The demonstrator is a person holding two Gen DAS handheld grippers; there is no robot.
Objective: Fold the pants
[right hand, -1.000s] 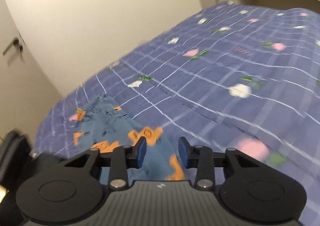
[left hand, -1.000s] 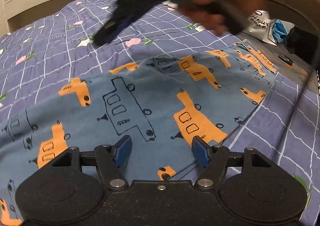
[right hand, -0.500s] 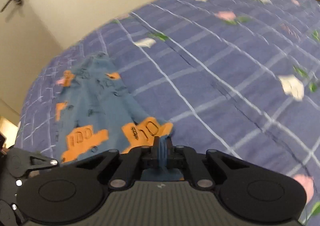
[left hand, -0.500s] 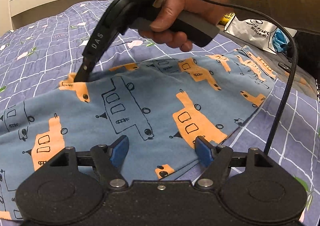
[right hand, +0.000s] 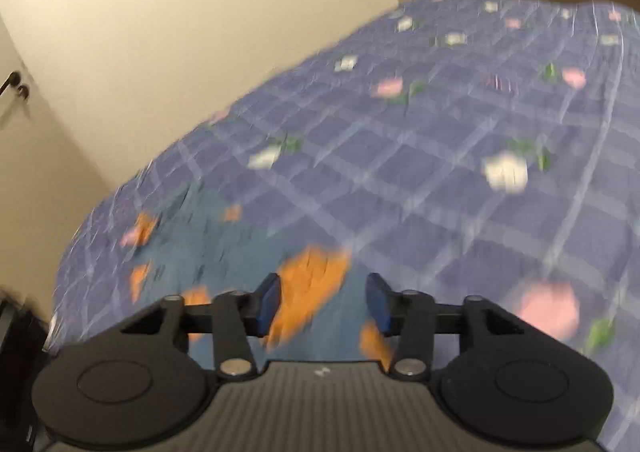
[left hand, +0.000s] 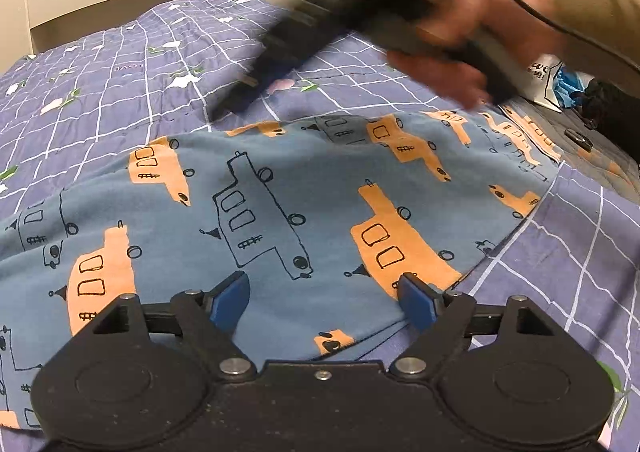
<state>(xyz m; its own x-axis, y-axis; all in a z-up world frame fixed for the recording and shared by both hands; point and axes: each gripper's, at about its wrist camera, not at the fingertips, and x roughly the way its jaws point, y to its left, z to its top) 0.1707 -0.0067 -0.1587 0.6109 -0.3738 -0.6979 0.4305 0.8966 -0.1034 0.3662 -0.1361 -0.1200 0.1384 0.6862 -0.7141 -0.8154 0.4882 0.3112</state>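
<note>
Right gripper (right hand: 323, 302) jaws newly off pants (right hand: 224, 252)

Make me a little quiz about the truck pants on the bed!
1. True or false: the left gripper is clamped on the pants.
2. What lies under the pants: A) checked quilt, B) bare floor, C) table?
3. Fill in: the right gripper, jaws just opening, hangs over an ___ truck print.

Key: 1 false, its jaws stand apart; 2 A; 3 orange.
</note>
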